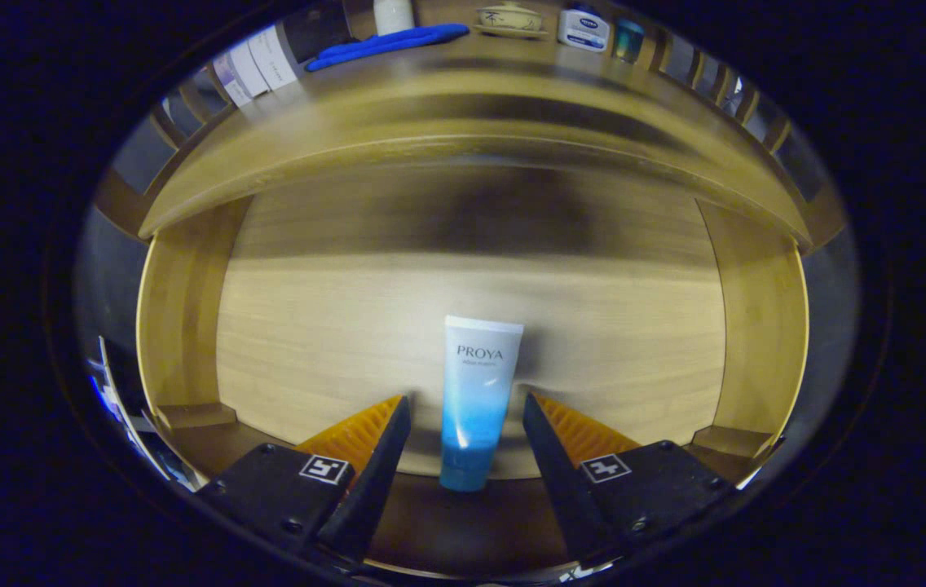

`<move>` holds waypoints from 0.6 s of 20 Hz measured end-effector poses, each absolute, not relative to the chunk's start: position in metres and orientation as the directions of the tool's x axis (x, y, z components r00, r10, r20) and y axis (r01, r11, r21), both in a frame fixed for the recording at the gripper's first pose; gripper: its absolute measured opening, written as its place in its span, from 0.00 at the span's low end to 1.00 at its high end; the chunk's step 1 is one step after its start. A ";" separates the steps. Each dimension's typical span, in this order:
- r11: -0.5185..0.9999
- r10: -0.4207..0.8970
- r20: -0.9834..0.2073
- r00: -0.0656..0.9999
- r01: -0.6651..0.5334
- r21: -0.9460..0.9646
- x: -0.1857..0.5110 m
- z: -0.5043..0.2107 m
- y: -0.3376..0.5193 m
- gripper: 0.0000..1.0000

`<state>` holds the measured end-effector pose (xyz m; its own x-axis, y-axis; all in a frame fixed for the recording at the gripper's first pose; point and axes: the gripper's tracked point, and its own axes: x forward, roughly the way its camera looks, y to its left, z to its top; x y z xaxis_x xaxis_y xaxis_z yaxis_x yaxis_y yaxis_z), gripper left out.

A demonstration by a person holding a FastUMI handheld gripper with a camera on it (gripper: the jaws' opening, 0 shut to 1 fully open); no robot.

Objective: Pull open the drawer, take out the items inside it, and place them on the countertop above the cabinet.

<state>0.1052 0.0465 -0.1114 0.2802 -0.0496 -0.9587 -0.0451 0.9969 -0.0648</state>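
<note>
Your gripper (463,424) sits low over the open drawer (186,326), its fingers spread apart with the tube (478,399) lying between them, touched by neither. You have the drawer pulled out already, so that step looks done; the tube, cap end toward you, seems to be the only item left on the drawer floor, and it has not yet been lifted.

Going left to right: the left drawer wall stands well clear of the left finger, bare wooden floor lies on both sides of the tube, and the right wall is just as far off. Above and beyond, the countertop (463,90) edge overhangs the drawer's back. On it lie a blue cloth (385,42), a lidded bowl (509,18) and a jar (584,28), with open wood in front for setting the tube down.
</note>
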 end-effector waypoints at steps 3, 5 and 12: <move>0.997 -0.051 -0.966 0.253 -0.040 -0.063 0.102 -0.126 0.046 0.73; 0.995 -0.072 -0.962 0.264 -0.050 -0.088 0.103 -0.125 0.040 0.66; 0.999 -0.013 -0.945 0.326 -0.028 -0.024 0.104 -0.107 0.040 0.44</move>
<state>0.1041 0.0400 -0.1073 0.3261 -0.0133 -0.9453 -0.0276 0.9993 -0.0236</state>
